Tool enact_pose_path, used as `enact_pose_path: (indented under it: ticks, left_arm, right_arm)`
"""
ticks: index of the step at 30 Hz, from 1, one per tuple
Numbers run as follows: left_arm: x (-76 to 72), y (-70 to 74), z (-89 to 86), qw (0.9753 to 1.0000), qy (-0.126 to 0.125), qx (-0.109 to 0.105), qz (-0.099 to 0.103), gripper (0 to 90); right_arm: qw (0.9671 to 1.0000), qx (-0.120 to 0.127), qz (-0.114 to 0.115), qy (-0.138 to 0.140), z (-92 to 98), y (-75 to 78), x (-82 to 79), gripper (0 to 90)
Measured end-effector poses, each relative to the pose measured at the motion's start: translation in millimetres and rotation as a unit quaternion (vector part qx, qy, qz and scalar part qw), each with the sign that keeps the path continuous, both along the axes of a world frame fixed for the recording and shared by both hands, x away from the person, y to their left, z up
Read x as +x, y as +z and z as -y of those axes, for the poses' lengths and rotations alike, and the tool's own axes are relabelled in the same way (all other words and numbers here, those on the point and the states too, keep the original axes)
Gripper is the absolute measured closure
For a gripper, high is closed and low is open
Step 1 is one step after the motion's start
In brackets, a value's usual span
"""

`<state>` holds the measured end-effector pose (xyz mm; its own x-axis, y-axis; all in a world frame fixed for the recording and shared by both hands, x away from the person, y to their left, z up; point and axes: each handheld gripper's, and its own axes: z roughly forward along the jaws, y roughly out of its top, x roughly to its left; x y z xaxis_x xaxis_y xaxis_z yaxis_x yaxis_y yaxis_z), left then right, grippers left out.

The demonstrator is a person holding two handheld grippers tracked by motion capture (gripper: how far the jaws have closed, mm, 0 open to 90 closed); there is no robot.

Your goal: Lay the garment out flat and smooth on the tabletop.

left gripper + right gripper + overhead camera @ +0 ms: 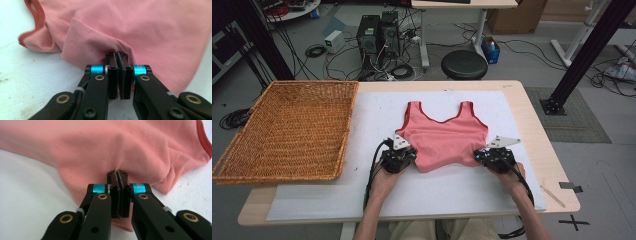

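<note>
A pink tank top (pixel 444 137) with darker red trim lies on the white mat (pixel 362 195), straps pointing away from me. My left gripper (pixel 409 155) is shut on its lower left hem. In the left gripper view the jaws (pixel 117 56) pinch a raised fold of pink tank top (pixel 150 30). My right gripper (pixel 478 156) is shut on the lower right hem. The right gripper view has its jaws (pixel 117 175) closed on bunched pink tank top (pixel 100 147). The hem between the two grippers curves toward me.
A large wicker basket (pixel 287 132) sits at the table's left, overhanging the edge. The wooden table edge (pixel 557 175) runs along the right. A black stool (pixel 464 64), computer towers (pixel 377 35) and cables stand on the floor beyond.
</note>
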<state>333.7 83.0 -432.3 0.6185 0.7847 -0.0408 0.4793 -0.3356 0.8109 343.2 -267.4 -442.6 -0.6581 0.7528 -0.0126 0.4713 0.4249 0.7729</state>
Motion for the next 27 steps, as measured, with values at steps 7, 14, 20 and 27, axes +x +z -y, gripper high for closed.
enact_pose_path:
  ticks: [7, 14, 20, 27]
  left_arm:
    - [-34.9, 34.0, -16.5, 0.9989, -0.032, -0.031, 0.013, 87.7]
    - [-65.9, 40.5, -22.8, 0.9984, -0.046, -0.031, -0.002, 87.4]
    - [-62.2, 37.6, -25.4, 0.9991, -0.015, -0.038, 0.013, 57.5]
    - [-21.3, 23.8, 6.2, 0.9987, -0.019, 0.027, -0.039, 55.8]
  right_arm:
    - [0.9986, 0.043, 0.028, -0.009, 27.5, 22.6, -51.2, 90.0]
    - [0.9979, 0.062, 0.016, 0.013, 34.6, 30.8, -99.8, 88.1]
    - [0.9971, 0.072, 0.011, -0.023, 45.1, 26.7, -93.5, 56.6]
    - [0.9997, 0.004, 0.001, -0.025, 25.6, 17.4, -48.3, 50.8]
